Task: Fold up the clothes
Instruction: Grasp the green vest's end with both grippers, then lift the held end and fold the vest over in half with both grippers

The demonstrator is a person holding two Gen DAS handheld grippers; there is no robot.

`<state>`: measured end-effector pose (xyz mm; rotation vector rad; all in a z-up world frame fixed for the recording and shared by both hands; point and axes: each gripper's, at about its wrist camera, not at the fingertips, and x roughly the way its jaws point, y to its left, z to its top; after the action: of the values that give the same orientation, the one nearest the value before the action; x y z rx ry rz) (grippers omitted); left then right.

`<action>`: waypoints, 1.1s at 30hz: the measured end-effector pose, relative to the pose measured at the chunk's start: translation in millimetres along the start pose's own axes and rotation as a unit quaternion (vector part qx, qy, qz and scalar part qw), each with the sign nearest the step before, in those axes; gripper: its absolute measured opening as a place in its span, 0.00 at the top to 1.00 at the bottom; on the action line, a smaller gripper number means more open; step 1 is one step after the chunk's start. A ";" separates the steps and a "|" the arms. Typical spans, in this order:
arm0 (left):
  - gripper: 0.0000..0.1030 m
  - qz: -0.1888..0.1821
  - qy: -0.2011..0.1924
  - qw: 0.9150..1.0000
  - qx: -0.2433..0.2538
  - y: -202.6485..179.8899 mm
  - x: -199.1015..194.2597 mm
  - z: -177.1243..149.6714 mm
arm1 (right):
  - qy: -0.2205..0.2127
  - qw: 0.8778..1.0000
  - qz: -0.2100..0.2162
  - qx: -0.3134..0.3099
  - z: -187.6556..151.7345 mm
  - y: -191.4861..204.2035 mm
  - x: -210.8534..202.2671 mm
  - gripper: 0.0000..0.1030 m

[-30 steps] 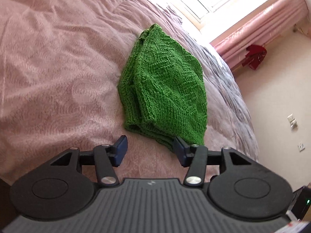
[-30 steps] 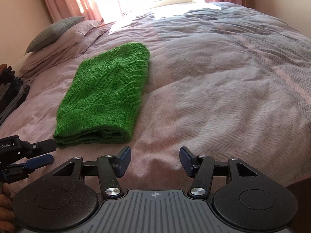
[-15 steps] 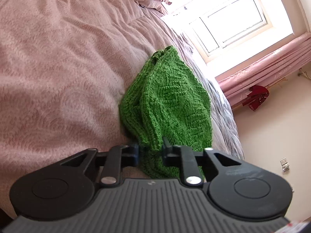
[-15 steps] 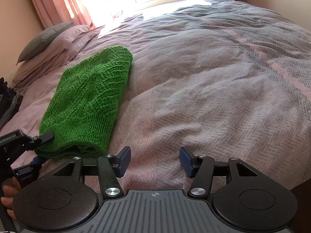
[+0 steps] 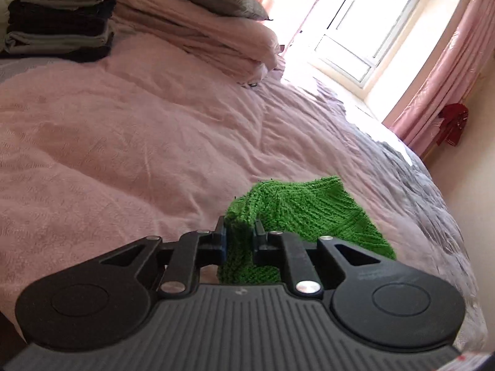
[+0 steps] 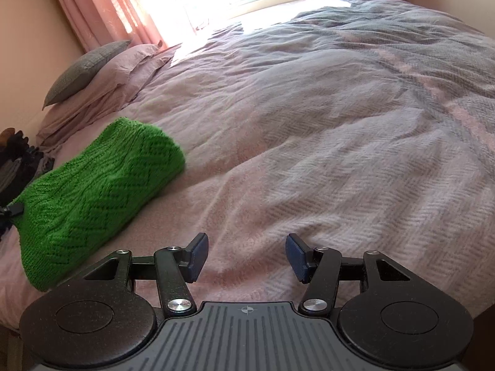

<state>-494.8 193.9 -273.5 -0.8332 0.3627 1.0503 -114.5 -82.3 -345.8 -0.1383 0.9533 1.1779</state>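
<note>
Since a second ago, the left gripper's (image 5: 239, 236) jaws have just been closed on one end of the green knitted garment (image 6: 92, 191), which has been lifted partly off the bed (image 6: 309, 154). The right gripper's (image 6: 244, 258) jaws are held apart over bare duvet, nothing between them. Folded clothes (image 5: 58, 15) are stacked beside the pillows (image 5: 201, 31).

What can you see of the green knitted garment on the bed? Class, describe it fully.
The green knitted garment is bright green chunky wool with a zigzag pattern, folded into a thick bundle. One end is pinched in the shut left gripper and lifted, while the rest sags onto the pink bedcover. The right gripper stands open beside it, not touching.
</note>
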 end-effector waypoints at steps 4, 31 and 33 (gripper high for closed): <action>0.81 0.010 0.006 0.999 -0.048 24.9 0.2 -26.0 | 0.040 0.997 0.061 0.000 16.1 6.6 29.4 0.49; 0.79 -0.028 -0.033 0.984 -0.175 48.2 -40.1 -69.6 | 0.053 0.938 0.230 0.253 1.5 67.6 99.6 0.76; 0.79 -0.003 -0.025 0.989 -0.147 54.3 -40.5 -65.1 | 0.068 0.940 0.236 0.235 -13.7 79.8 91.4 0.75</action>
<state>-553.9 132.9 -313.5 -1.0682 0.1641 1.1338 -182.9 9.6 -388.1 0.4209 1.4162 1.3483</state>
